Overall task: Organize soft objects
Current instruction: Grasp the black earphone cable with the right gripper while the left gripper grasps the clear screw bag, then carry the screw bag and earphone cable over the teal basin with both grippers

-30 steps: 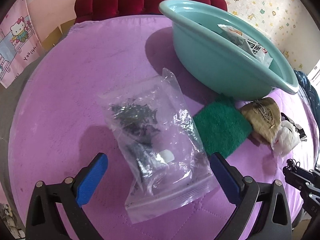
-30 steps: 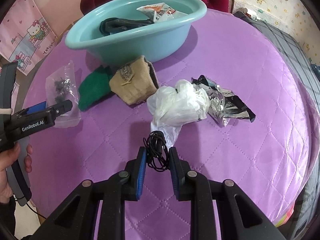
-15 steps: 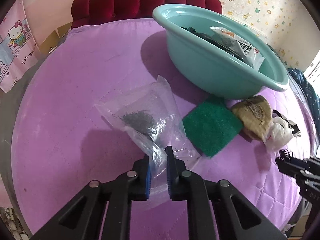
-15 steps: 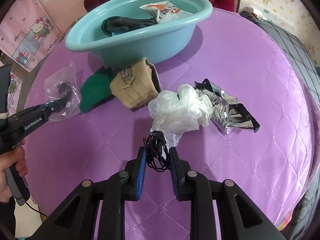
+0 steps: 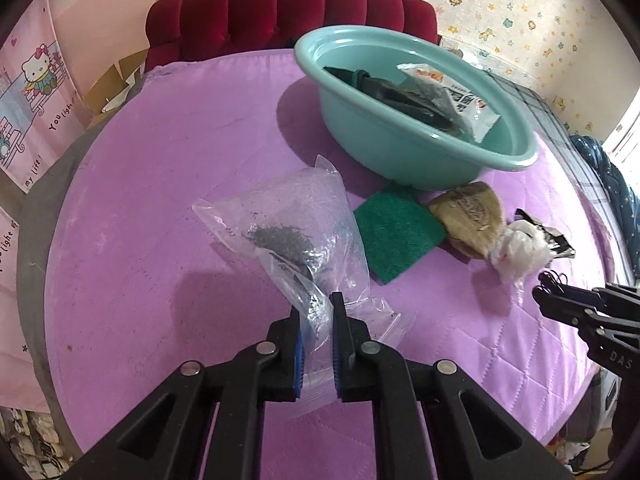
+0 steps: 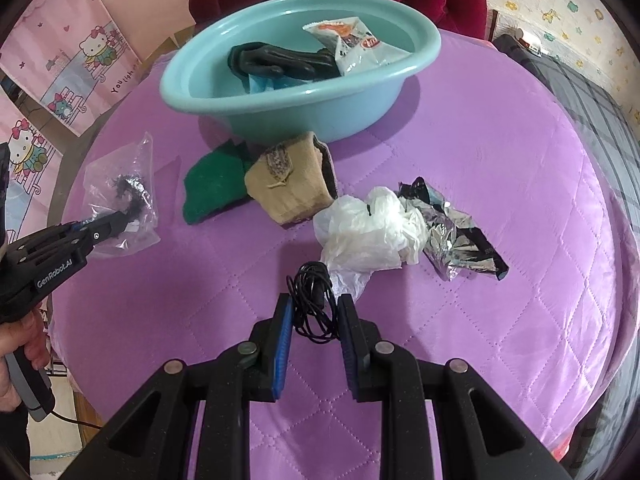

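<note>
The left gripper [image 5: 316,320] is clamped on the clear bag [image 5: 296,232], which hangs from its jaws near the left edge of the purple bed [image 5: 200,120]. The right gripper [image 6: 314,316] is closed on a coiled black cable [image 6: 310,300]. The thin film could slip from the pads [image 5: 298,344], I think, or the dark contents may pull it down. The green cloth [image 5: 392,232] lies between the bag and the teal basin [image 5: 400,152], so the way there is short and open above.
</note>
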Demonstrator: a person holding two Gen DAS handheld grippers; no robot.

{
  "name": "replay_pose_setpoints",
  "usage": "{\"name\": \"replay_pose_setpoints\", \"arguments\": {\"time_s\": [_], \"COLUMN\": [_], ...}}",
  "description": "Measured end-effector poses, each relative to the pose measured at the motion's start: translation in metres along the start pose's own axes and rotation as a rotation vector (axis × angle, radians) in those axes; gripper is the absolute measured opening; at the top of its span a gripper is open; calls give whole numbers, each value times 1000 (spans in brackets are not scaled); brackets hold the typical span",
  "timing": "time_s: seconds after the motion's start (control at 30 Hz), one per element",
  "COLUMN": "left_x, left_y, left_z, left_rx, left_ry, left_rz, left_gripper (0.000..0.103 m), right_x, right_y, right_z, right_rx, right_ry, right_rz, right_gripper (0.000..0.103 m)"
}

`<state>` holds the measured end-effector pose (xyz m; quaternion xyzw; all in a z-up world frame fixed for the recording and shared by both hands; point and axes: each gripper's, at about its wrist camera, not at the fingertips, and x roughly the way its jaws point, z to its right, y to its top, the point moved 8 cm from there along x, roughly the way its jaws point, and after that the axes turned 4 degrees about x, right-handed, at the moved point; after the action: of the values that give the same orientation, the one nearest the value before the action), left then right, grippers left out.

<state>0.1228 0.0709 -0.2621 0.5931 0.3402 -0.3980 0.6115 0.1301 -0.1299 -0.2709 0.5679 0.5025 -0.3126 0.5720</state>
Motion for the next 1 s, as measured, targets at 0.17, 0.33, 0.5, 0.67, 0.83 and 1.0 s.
{"name": "replay_pose_setpoints", "arguments": {"time_s": [0.17,0.33,0.5,0.67,0.83,1.0], "left_x": [-15,-34,-52,-69,-78,-78], "left_y": [1,9,20,38,57,79], "left_z": [8,17,27,37,46,53], "left_rx": [7,35,62,89,110,120], "left_ry": [-16,-32,-52,-67,-86,-110], "left_rz": [10,34,61,107,134,150], "left_gripper": [11,11,11,11,11,11], "right_x": [-14,-27,-40,-52,-64,-76], "right_y": [8,17,30,47,67,89], "right_z": [-2,-5,-10,-14,-17,-21], "right_rx": [-21,-25,-40,-49,-61,-85], "right_ry": [-7,-2,3,7,15,23], "right_rz": [29,50,62,85,112,140], "right_gripper": [24,24,24,24,24,24]}}
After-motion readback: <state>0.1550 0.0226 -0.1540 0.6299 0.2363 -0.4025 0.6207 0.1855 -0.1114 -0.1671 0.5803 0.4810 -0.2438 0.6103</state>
